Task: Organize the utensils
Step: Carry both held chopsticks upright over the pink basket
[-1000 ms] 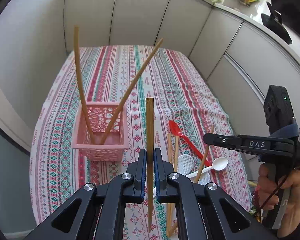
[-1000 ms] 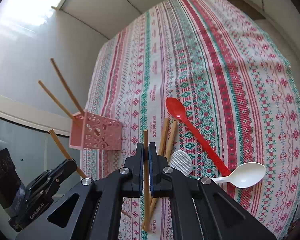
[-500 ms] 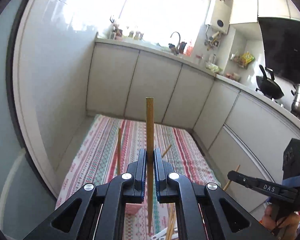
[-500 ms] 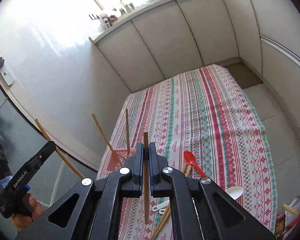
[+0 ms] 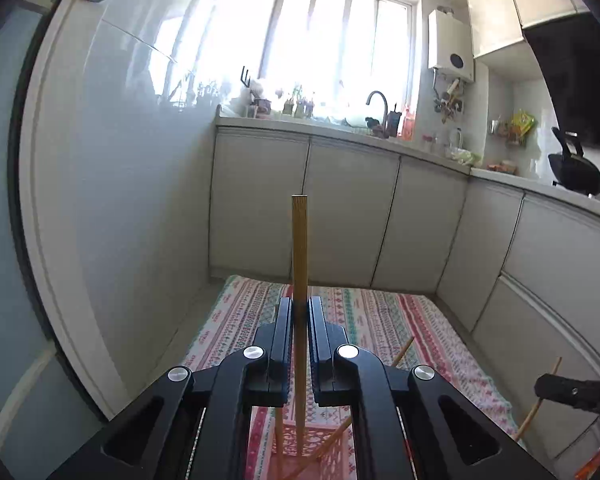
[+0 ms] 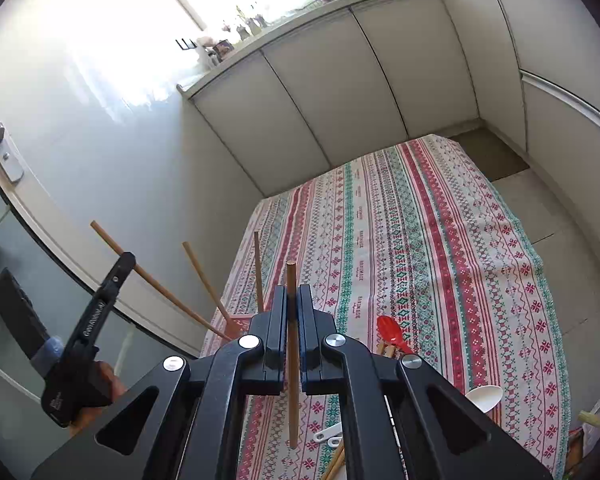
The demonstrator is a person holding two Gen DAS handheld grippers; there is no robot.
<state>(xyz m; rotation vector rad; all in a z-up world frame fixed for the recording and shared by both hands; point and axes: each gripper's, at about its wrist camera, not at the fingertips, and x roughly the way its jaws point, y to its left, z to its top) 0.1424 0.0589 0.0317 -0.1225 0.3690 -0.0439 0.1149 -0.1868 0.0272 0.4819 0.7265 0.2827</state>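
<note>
Wooden round chopstick (image 5: 299,248) pinched upright in black left hand-held gripper (image 5: 299,312)

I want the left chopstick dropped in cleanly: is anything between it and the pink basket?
Nothing solid blocks it. The chopstick in the left hand-held gripper hangs over the pink basket, where two chopsticks already lean.

Black left gripper (image 5: 299,312), silver screws, white lettering
</note>
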